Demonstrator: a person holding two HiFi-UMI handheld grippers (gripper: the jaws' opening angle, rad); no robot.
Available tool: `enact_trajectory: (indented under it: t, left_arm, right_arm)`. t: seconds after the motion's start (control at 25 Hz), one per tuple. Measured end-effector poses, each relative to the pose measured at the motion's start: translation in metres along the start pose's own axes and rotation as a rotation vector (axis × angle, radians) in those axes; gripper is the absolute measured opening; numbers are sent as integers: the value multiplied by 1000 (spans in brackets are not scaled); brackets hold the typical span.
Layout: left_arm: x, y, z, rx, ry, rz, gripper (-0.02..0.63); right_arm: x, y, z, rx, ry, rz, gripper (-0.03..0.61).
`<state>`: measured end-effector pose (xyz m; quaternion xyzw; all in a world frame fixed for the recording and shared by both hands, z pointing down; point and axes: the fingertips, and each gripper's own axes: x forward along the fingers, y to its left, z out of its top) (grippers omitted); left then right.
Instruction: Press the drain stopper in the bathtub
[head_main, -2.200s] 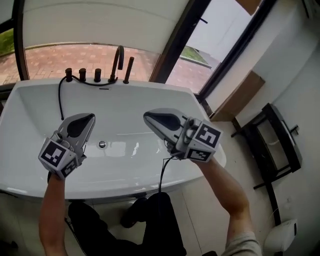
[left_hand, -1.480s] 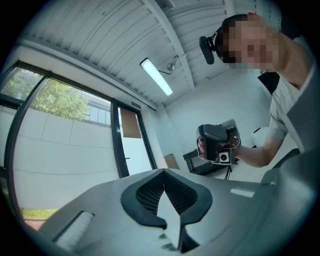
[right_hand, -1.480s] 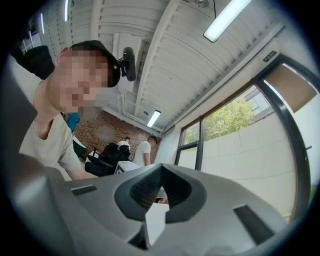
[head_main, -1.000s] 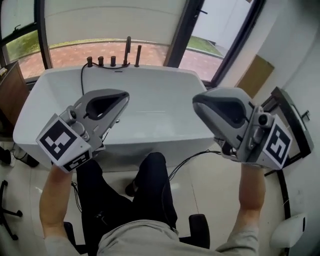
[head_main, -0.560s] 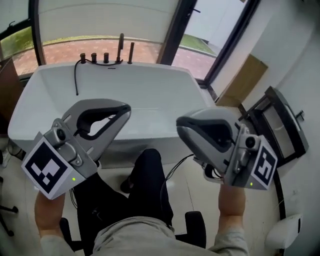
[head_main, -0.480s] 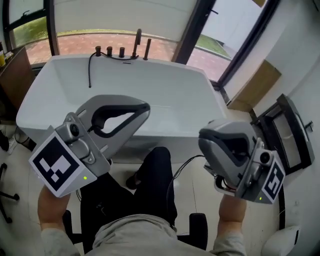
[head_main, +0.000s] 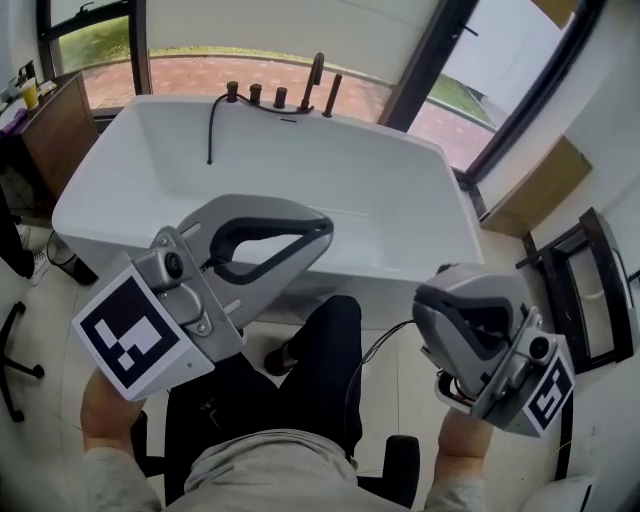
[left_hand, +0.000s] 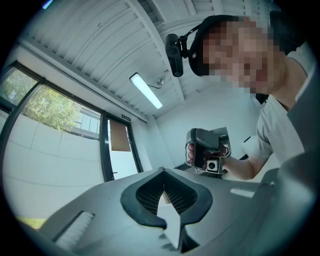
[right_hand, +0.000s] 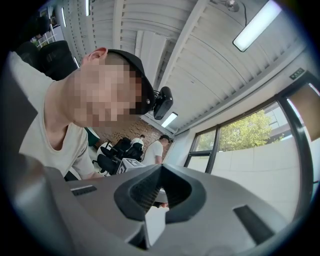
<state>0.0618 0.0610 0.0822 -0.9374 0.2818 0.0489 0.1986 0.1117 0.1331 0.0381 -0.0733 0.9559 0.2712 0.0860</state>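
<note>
Drain stopper not visible: your left gripper (head_main: 321, 231) screens much of the bathtub (head_main: 420, 215) floor. Its jaws and the right gripper's (head_main: 428, 305) are closed on nothing, above your lap, short of the tub. Risk: reaching in blind, you miss the stopper and strike bare enamel.

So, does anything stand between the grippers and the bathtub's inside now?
Only the near wall of the bathtub: the left gripper and right gripper are outside it, above the person's legs. The stopper itself is not visible.

We were in an office-like test room: a white bathtub (head_main: 130, 160) beside large windows (head_main: 100, 40), office chairs (right_hand: 110, 161) behind, a strip light (left_hand: 147, 91) overhead.
</note>
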Motion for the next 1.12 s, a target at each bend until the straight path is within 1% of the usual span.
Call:
enact_trajectory:
  t: [0.28, 1.12]
  left_arm:
    - [3, -2, 6, 6, -6, -17, -8]
    - [3, -4, 8, -6, -2, -20, -8]
  right_arm:
    - [1, 0, 2, -32, 18, 0, 2]
    - [0, -6, -5, -22, 40, -11, 2]
